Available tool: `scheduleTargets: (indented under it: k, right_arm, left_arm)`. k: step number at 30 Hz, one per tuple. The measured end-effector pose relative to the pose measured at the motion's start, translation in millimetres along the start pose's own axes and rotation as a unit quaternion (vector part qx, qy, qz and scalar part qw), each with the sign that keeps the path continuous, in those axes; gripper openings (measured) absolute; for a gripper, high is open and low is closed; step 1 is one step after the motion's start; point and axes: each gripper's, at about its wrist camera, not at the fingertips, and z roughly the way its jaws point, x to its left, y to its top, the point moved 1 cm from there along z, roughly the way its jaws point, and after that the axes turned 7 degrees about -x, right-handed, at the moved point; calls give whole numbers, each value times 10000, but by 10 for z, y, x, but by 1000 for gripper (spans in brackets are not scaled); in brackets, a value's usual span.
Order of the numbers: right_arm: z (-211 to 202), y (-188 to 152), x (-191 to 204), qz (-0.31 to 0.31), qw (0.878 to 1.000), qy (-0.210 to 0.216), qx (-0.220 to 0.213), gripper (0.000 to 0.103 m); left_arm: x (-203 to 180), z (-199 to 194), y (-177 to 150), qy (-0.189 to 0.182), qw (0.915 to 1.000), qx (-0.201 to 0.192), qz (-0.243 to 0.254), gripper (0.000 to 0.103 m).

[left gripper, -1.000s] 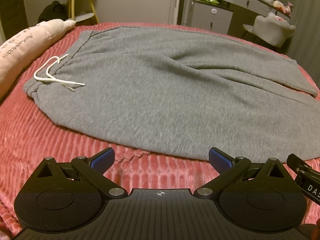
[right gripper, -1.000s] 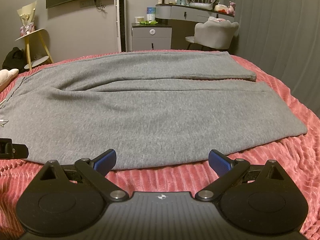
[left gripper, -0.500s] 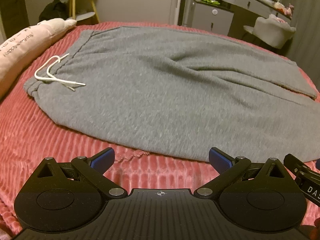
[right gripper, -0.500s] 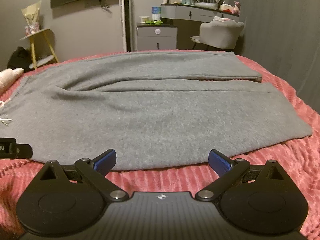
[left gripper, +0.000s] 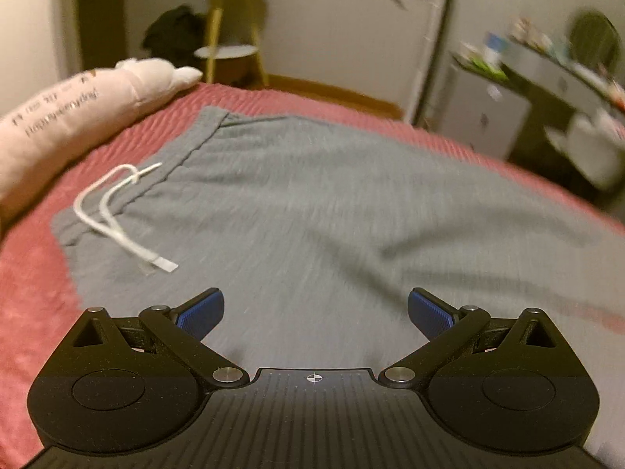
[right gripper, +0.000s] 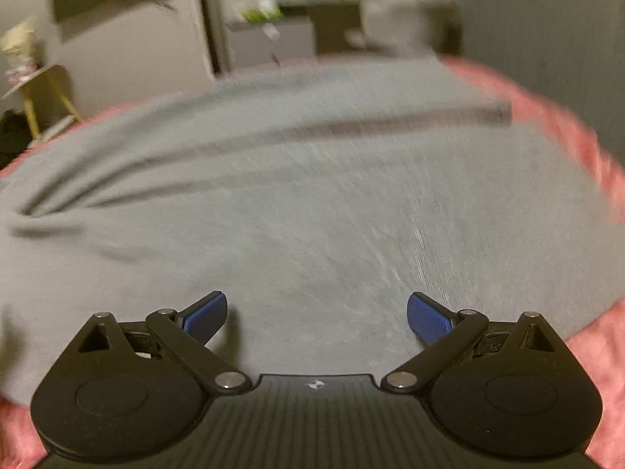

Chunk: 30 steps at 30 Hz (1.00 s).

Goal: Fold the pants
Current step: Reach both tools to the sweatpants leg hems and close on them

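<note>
Grey sweatpants [left gripper: 320, 211] lie flat on a red ribbed bedspread [left gripper: 35, 273], waistband to the left with a white drawstring [left gripper: 117, 215] on top. My left gripper [left gripper: 315, 312] is open and empty, just over the near part of the pants by the waist. In the right wrist view the two pant legs [right gripper: 312, 203] stretch to the right, one beside the other. My right gripper [right gripper: 316, 314] is open and empty over the near leg. Both views are motion-blurred.
A pink pillow [left gripper: 58, 117] lies at the left edge of the bed. Beyond the bed stand a yellow side table [left gripper: 230, 39], a grey cabinet [left gripper: 488, 117] and a dressing table with a chair [left gripper: 593, 148]. Red bedspread shows at the right [right gripper: 586, 140].
Both grippers have moved forward over the pants; their near edge, in front of the fingers before, now lies under them. The left view has swung toward the waistband. Both stay open.
</note>
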Motion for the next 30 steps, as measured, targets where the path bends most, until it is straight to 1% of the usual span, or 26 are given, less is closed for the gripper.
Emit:
scheduleTargets:
  k: [1, 2, 4, 5, 6, 7, 8, 10, 11, 12, 13, 15, 17, 18, 19, 20, 21, 23, 26, 27, 28, 29, 30]
  right_arm:
    - [1, -39, -54, 43, 9998, 116, -178, 99]
    - [7, -66, -70, -59, 9995, 196, -225, 99]
    - [33, 5, -40, -498, 9981, 342, 85, 99]
    - [65, 146, -44, -631, 9960, 489, 390, 99]
    - [99, 325, -81, -552, 9950, 684, 482, 99]
    - [135, 581, -165, -282, 9958, 830, 280, 99]
    - [184, 795, -225, -24, 9964, 849, 47, 99]
    - [458, 1354, -300, 360, 9956, 807, -314, 99]
    - [685, 1646, -293, 408, 9957, 728, -403, 99]
    - [921, 1905, -264, 419, 9960, 670, -420, 99]
    - [1194, 2180, -235, 466, 9963, 592, -413, 99]
    - [1579, 2566, -166, 559, 9958, 510, -525, 90]
    - [1937, 2876, -66, 677, 9959, 152, -576, 86]
    - [2091, 2991, -40, 843, 9949, 39, -549, 77]
    - [2231, 3080, -25, 1003, 9937, -37, -502, 71]
    - [2383, 3175, -26, 1249, 9911, -233, -396, 60]
    - [2478, 3234, -48, 1530, 9869, -376, -346, 52]
    - [2693, 3308, -90, 2067, 9754, -759, -130, 52]
    - [2924, 3249, -148, 2507, 9621, -1059, 153, 54]
    - [2945, 3234, -149, 2580, 9599, -1090, 92, 61]
    - [2964, 3228, -125, 2519, 9612, -1125, -7, 64]
    - [2968, 3191, -86, 2412, 9623, -1259, -40, 58]
    - [3008, 3221, -47, 2201, 9649, -1434, -32, 40]
  left_arm:
    - [-50, 133, 37, 78, 9999, -14, -151, 103]
    - [-106, 296, 68, 153, 9995, -26, -285, 103]
    - [-164, 546, 70, 259, 9990, -60, -356, 103]
    - [-183, 629, 51, 325, 9988, -141, -348, 103]
    - [-209, 694, 25, 443, 9979, -332, -323, 103]
    - [-217, 718, 5, 522, 9969, -514, -277, 103]
    - [-217, 740, -7, 573, 9955, -715, -235, 103]
    - [-255, 783, 15, 690, 9905, -1181, -97, 103]
    - [-282, 828, 36, 755, 9880, -1349, 45, 103]
    - [-316, 881, 49, 809, 9863, -1424, 207, 103]
    - [-332, 951, 56, 875, 9854, -1419, 342, 103]
    - [-329, 1114, 45, 953, 9869, -1239, 397, 103]
    - [-276, 1269, 27, 788, 9923, -932, 204, 103]
    - [-240, 1336, 9, 717, 9944, -782, 31, 103]
    - [-213, 1389, -8, 697, 9950, -712, -88, 103]
    - [-206, 1418, -17, 725, 9948, -705, -111, 103]
    - [-210, 1441, -27, 794, 9940, -748, -89, 103]
    - [-239, 1459, -50, 888, 9926, -833, 16, 103]
    - [-267, 1509, -114, 957, 9913, -886, 202, 103]
    - [-269, 1507, -131, 943, 9913, -891, 224, 103]
    - [-259, 1508, -135, 919, 9916, -886, 206, 103]
    - [-238, 1508, -138, 879, 9922, -870, 162, 103]
    - [-215, 1499, -135, 830, 9928, -858, 114, 103]
